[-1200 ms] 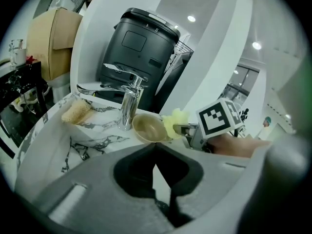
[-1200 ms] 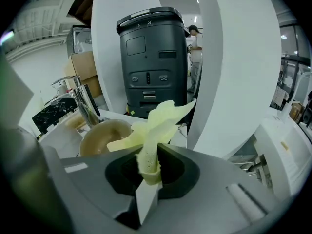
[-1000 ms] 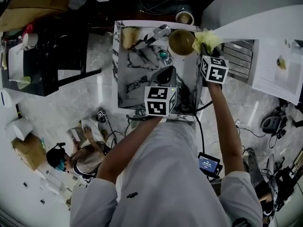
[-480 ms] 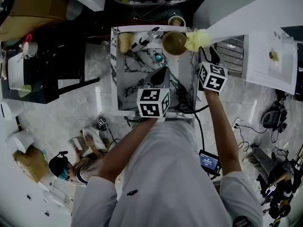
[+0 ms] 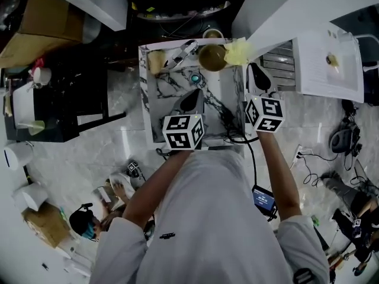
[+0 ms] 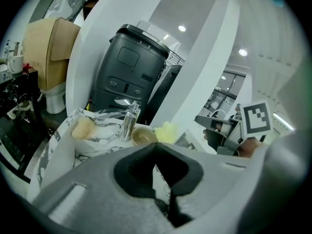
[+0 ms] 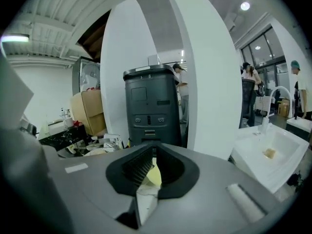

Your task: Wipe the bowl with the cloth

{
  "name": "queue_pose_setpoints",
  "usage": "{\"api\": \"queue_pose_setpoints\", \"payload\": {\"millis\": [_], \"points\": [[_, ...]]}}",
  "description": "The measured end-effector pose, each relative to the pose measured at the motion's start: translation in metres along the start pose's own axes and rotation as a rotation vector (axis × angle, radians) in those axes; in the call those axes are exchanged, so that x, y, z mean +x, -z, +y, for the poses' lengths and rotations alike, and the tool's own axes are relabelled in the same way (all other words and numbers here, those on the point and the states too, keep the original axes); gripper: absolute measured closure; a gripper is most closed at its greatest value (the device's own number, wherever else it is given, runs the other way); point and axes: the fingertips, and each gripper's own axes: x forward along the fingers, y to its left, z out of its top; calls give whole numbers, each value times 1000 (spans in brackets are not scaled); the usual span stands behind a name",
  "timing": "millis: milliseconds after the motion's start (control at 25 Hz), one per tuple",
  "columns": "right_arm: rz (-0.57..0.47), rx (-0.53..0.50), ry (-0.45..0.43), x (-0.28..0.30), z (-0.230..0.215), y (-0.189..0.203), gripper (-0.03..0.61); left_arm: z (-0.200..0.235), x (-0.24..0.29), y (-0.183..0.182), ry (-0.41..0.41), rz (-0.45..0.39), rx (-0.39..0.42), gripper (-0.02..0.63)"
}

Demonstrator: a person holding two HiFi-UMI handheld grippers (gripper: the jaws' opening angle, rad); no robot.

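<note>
Marble counter in my head view carries one brown bowl at its far edge and one yellow cloth touching its right side, handy, I judge, for the right tool, the nearer of my two; the left tool hovers mid-counter. Left gripper view: that tool is fully closed on nothing. Right gripper view: the right tool has just been closing, nearly together and empty, cloth visible beyond.
</note>
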Motion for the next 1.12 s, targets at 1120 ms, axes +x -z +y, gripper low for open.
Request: {"api": "queue_pose_setpoints", "payload": {"millis": [1120], "points": [[-176,36,-122,-158,169,-43,551,-41,-160,-45,104,-175,315,611]]}}
